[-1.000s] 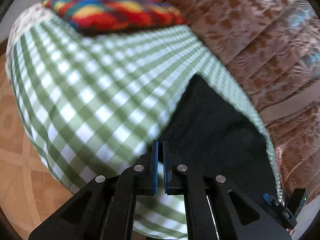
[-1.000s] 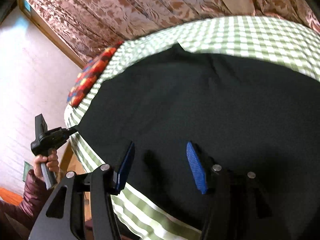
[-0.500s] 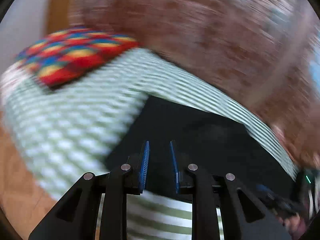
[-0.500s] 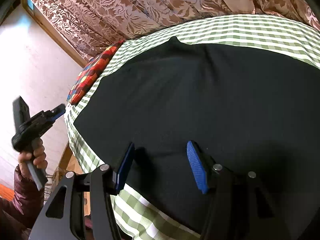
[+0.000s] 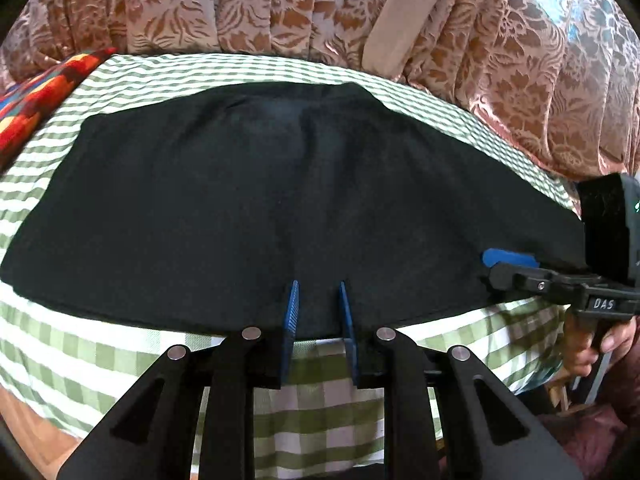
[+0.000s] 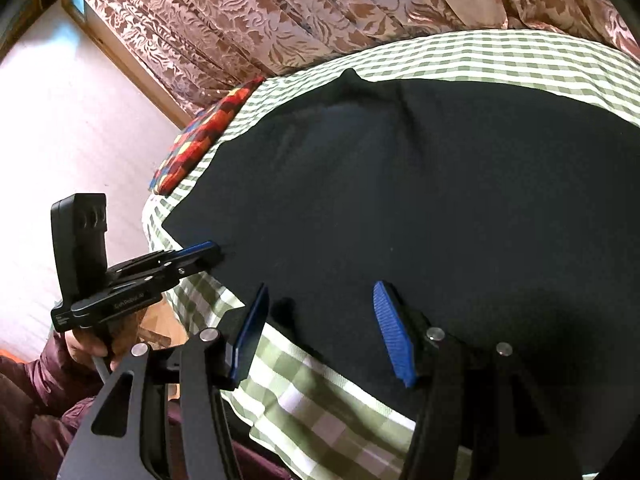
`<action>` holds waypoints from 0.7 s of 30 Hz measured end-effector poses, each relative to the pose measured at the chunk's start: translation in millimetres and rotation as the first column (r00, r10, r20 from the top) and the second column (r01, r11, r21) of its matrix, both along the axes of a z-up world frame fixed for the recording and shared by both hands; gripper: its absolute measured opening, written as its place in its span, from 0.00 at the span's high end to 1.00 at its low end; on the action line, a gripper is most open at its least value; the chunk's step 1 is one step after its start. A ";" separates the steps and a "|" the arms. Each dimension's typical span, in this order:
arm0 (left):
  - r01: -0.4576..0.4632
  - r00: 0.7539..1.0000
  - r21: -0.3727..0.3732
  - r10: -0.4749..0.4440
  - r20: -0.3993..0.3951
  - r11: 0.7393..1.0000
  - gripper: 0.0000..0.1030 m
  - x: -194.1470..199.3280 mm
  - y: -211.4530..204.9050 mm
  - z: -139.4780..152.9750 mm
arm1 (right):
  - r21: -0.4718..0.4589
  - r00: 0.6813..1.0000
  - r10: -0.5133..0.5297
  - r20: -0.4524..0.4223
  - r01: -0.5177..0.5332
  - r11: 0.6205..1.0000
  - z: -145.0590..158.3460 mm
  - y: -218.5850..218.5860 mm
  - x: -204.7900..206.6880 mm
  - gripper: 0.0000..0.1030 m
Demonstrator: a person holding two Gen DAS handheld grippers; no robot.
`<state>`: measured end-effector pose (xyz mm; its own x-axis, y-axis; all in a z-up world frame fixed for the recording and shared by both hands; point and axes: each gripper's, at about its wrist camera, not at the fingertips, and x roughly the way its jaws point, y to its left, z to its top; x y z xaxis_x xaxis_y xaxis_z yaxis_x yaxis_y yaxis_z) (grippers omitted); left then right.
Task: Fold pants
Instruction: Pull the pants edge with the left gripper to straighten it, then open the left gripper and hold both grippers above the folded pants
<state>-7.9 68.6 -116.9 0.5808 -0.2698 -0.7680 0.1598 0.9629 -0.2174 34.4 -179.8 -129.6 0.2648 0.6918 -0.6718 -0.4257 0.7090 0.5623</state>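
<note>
Both the left tongs (image 5: 318,308) and the right tongs (image 6: 320,324), spread and empty, should pinch the black pants' (image 5: 280,200) near hem just ahead.

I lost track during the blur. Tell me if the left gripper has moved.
Yes. The left gripper has swung in from beside the wall to the pants' near edge.

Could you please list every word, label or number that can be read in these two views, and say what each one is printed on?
"DAS": white letters on the black body of the right tool, seen in the left wrist view at.
Pale lettering along the side of the left tool, in the right wrist view: too small and blurred to read.
No text shows on the black pants, the checked cloth, the patchwork cushion or the curtain.
</note>
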 end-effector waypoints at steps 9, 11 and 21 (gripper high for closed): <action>0.010 0.993 0.093 -0.021 0.116 0.996 0.81 25.7 -29.6 38.3 | 0.007 0.999 -0.034 -0.023 0.034 0.999 16.1 -14.4 1.1 0.42; 0.025 0.992 0.108 -0.038 0.120 0.994 0.81 31.8 -38.5 40.2 | -0.007 0.998 -0.064 0.000 0.064 0.998 24.0 -25.9 -3.0 0.41; 0.099 0.988 0.135 -0.113 0.101 0.986 0.81 50.2 -77.7 33.6 | -0.096 0.915 -0.401 0.044 0.404 0.910 39.0 -125.5 -10.9 0.38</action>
